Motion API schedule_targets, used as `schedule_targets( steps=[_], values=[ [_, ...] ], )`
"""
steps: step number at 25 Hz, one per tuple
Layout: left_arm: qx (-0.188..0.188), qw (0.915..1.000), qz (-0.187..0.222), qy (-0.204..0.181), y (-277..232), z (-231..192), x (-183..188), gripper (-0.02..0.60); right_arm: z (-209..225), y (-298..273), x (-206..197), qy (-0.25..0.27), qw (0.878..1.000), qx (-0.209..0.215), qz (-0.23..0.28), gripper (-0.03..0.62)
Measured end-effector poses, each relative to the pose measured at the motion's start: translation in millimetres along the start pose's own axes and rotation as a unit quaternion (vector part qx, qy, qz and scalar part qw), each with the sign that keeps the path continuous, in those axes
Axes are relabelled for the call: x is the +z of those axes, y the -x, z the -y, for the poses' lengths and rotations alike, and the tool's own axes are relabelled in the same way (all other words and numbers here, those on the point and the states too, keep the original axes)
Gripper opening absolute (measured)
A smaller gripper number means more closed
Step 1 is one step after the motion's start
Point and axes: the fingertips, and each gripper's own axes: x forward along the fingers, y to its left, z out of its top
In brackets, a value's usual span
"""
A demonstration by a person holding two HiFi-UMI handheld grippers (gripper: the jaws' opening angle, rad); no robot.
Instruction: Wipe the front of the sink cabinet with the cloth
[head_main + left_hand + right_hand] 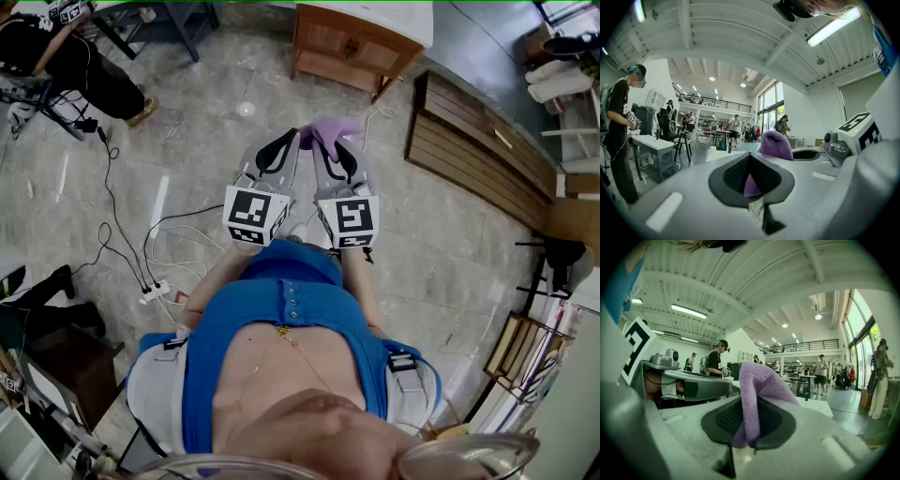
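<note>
I hold both grippers side by side in front of my chest, pointing forward. My right gripper [330,141] [749,420] is shut on a purple cloth [335,130] [757,390], which bulges up out of its jaws. My left gripper [292,137] [750,161] has its jaws together. A sliver of the purple cloth [750,185] shows between its pads, and the rest of the cloth rises just to its right. The wooden sink cabinet [349,47], with a white top, stands on the floor well ahead of both grippers.
A slatted wooden panel [483,150] lies on the floor at the right. Cables and a power strip [152,292] trail at the left. A seated person [66,56] is at the far left. More people and tables [656,145] stand around the hall.
</note>
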Motion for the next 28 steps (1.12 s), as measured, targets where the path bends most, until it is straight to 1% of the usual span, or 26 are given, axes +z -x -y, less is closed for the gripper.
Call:
schedule_targets(
  steps=[2, 4, 10, 16, 22, 28],
  values=[
    [0.001, 1.0000, 0.001, -0.001, -1, 5, 0, 0.000, 1, 3, 19, -0.001, 1.000, 0.002, 0.010, 0.062],
    [0.002, 1.0000, 0.002, -0.002, -2, 9, 0, 0.000, 3, 5, 26, -0.003, 1.000, 0.002, 0.017, 0.063],
    [0.007, 0.9999, 0.003, -0.007, -8, 20, -5, 0.000, 11, 11, 15, -0.011, 1.000, 0.019, 0.012, 0.063],
    [0.009, 1.0000, -0.003, -0.003, -17, 23, -12, 0.000, 20, 11, 4, -0.021, 1.000, 0.016, 0.004, 0.063],
    [-0.012, 0.9999, -0.005, 0.001, -44, 1, -13, 0.000, 32, -23, 8, -0.024, 1.000, 0.002, 0.011, 0.063],
    [-0.042, 0.9991, -0.002, -0.001, -88, -39, -3, 0.000, 50, -73, 13, -0.022, 1.000, -0.018, 0.010, 0.063]
  ],
)
